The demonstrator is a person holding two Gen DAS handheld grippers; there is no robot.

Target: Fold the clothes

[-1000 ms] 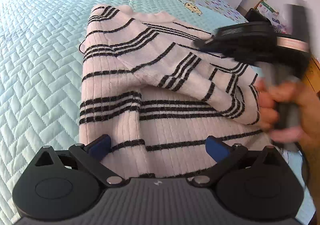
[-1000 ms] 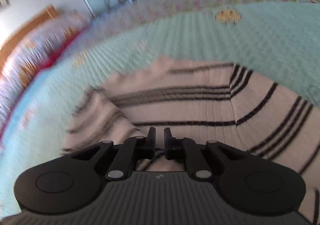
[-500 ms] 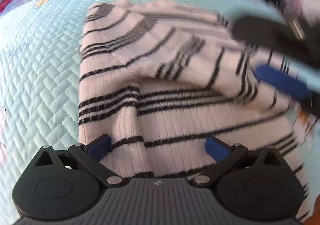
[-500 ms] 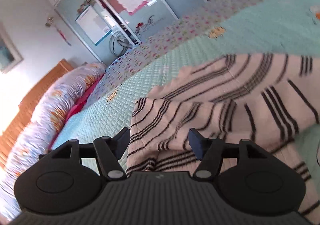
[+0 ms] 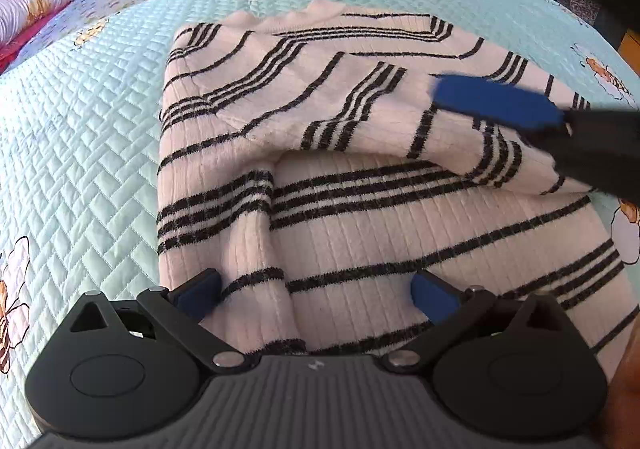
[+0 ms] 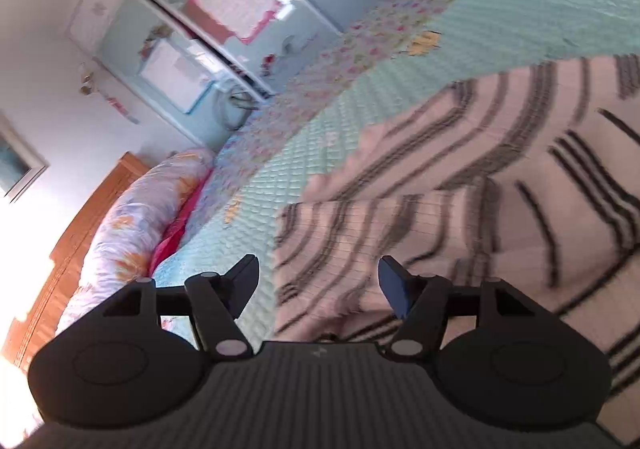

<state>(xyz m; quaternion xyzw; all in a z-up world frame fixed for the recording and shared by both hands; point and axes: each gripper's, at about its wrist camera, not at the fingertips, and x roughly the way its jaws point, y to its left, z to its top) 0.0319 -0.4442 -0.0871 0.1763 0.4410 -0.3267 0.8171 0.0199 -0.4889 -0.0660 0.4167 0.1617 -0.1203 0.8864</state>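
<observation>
Sweater (image 5: 360,177) lies on the bed (image 5: 80,129), sleeve folded across the body. Step in hand looks like letting go of that sleeve: best to clear the right gripper (image 6: 318,281) sideways without snagging knit, then flatten the fold. Its jaws are opening, near full width, fabric below but nothing pinched. Left gripper (image 5: 316,291) jaws wide, straddling the hem, not clamping.

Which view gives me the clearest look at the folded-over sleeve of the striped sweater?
Left wrist view: the sleeve lies sharp and nearly whole across the striped sweater, though the right gripper covers its end. The right wrist view shows only a blurred, close part of the sleeve.
</observation>
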